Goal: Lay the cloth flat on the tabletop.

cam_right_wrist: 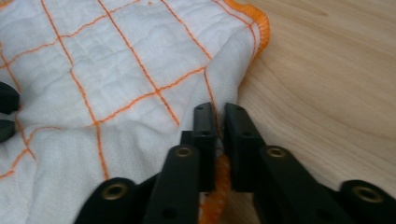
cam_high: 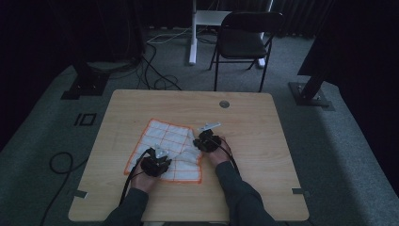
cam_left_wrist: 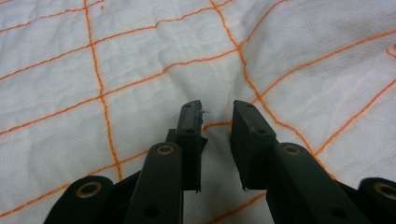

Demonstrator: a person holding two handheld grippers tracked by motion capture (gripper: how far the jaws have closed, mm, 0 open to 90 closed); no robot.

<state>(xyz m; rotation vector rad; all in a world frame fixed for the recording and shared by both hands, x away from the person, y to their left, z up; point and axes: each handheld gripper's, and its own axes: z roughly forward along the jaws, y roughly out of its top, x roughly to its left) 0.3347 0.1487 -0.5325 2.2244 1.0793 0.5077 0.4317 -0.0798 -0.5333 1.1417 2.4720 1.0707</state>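
Dark carpet surrounds a wooden table (cam_high: 244,141), at whose centre-left a white cloth with orange grid lines (cam_high: 164,141) is spread. Its right edge is pinched between the closed jaws of the right gripper (cam_right_wrist: 218,116). The left gripper (cam_left_wrist: 215,114) is held over the cloth, jaws parted.

A light wooden tabletop (cam_high: 254,141) carries a white cloth (cam_high: 162,139) with an orange grid and orange hem. The cloth lies rumpled left of centre. A small round grommet (cam_high: 224,104) sits near the far edge.
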